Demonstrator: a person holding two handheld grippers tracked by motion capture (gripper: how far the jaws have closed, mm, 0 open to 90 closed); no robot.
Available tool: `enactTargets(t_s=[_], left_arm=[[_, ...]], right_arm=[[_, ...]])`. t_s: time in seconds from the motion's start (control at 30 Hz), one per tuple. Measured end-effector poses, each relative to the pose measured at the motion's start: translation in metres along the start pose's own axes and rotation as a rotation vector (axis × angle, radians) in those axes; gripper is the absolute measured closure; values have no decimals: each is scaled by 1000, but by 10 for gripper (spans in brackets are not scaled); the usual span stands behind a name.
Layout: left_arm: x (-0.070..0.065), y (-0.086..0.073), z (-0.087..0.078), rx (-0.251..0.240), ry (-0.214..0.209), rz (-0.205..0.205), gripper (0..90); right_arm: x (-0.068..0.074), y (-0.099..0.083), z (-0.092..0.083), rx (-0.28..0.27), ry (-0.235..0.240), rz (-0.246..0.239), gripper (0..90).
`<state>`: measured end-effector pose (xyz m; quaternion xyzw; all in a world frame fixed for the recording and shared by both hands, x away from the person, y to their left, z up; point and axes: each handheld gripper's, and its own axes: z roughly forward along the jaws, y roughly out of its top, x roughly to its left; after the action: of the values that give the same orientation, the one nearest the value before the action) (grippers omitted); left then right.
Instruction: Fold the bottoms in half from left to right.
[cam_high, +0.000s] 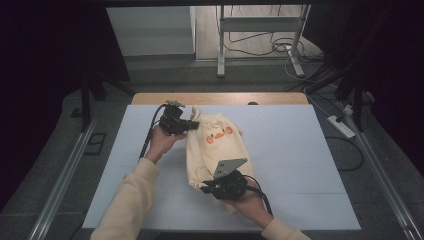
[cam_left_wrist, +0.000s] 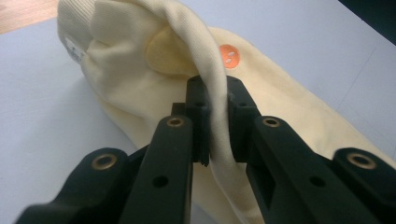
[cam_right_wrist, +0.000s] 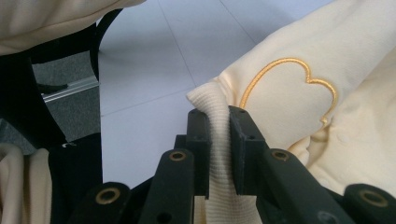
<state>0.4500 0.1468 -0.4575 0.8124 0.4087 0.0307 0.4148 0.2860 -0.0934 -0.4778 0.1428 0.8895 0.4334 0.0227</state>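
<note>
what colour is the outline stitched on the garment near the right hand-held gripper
Golden orange, on the pale yellow garment; the right gripper view shows it best.

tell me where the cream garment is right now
In the high view the cream garment lies mid-table on the white board, pinched between the left gripper and the right gripper.

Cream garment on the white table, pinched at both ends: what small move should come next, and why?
Probably draw the two grippers gently apart to pull the cream garment flat. The left gripper is shut on a fold near the far end, the right gripper on the ribbed hem at the near end, and the cloth between them lies bunched and creased on the white table. Lifting it instead seems less likely to smooth it.
</note>
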Motion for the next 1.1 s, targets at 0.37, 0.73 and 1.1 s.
enactTargets(t_s=[0.37, 0.73, 1.1], left_arm=[[-7, 4, 13, 6, -10, 6, 820], [-15, 9, 26, 9, -14, 12, 818], [-25, 15, 41, 12, -25, 18, 816]], right_arm=[[-5, -14, -16, -18, -22, 37, 793], [-9, -29, -32, -41, -54, 79, 799], [-10, -42, -45, -63, -73, 116, 799]])
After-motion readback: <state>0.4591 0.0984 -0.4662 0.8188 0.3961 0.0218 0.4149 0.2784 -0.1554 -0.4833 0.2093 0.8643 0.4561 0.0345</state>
